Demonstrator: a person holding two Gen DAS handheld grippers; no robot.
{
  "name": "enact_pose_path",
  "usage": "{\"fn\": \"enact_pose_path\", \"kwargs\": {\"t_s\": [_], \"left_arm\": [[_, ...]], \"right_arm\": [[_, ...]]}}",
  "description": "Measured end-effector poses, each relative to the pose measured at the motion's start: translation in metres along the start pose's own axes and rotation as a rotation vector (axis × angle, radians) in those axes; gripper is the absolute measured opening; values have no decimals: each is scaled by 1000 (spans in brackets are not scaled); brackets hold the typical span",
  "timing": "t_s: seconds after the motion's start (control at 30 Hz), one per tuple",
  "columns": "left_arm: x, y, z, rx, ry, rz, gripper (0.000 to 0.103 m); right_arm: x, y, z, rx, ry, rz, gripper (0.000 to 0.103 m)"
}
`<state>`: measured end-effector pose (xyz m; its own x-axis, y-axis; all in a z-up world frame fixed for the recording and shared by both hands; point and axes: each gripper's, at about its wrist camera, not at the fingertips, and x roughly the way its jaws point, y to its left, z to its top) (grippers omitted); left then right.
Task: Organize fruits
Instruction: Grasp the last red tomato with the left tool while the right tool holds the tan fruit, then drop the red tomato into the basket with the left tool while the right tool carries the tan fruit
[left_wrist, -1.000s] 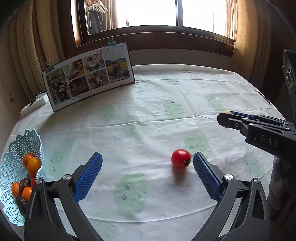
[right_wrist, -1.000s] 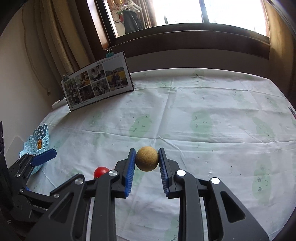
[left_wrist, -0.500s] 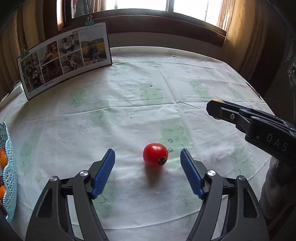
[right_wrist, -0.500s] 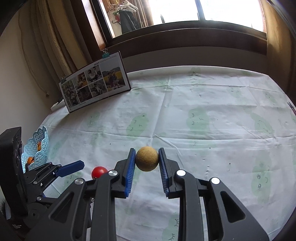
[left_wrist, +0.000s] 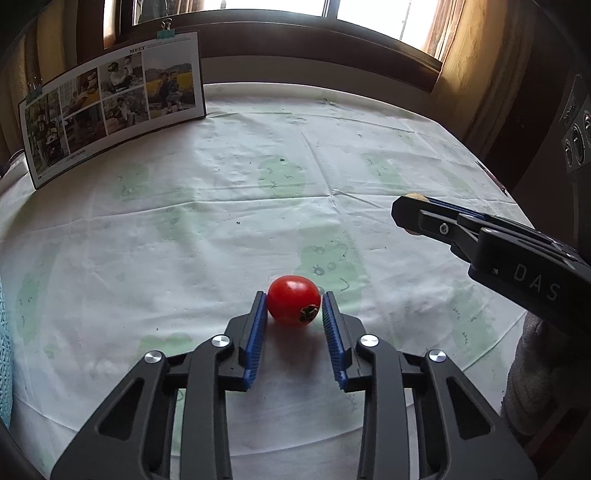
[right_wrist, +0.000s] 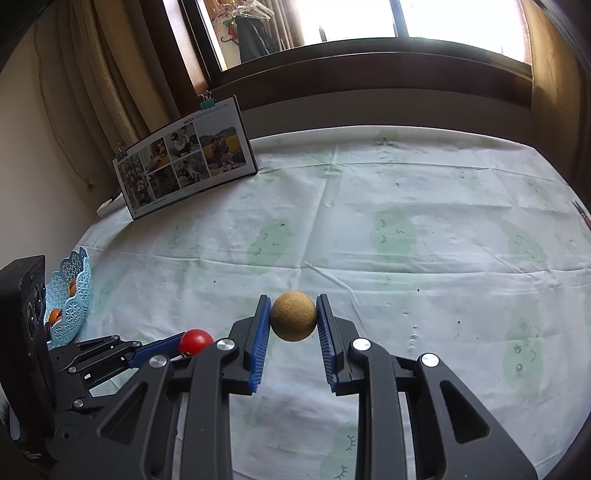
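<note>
left gripper (left_wrist: 294, 308) sits low over the tablecloth (left_wrist: 221, 206), its blue pads closed in on either side of a red tomato (left_wrist: 293, 305); the pads look to be touching the skin, so it reads as a grip just made, though the tomato appears to rest on the cloth, stem scar turned toward the camera. gripping at the widest part makes sense: a round, smooth fruit would squirt out if pinched high or low. right gripper (right_wrist: 293, 316) holds a tan, rough-skinned round fruit (right_wrist: 293, 316), kind uncertain, clamped between its pads and carried clear of the table, level and pointing toward the window side. from the left view it hangs well off to the right of the tomato, apart from it, likely kept out of the way while the left one works. the pale blue lattice basket (right_wrist: 75, 295) stands at the table's left edge with orange fruits inside, the probable destination for both pieces. a photo board (right_wrist: 188, 155) with binder clips leans at the far side, not involved. left tool is pitched down and forward, right tool flatter. judged stage: pickup of the tomato, transfer to basket not yet done.
</note>
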<state>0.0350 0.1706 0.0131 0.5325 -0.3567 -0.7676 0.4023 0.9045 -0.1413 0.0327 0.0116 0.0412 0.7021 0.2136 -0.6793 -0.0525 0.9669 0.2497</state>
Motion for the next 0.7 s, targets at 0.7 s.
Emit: {"fn": "enact_pose_path", "kwargs": {"t_s": [0.7], "left_arm": [[-31,12,0,-29,-90,125,29]], "right_arm": [[8,0,-6,-12,24,-19,25]]}}
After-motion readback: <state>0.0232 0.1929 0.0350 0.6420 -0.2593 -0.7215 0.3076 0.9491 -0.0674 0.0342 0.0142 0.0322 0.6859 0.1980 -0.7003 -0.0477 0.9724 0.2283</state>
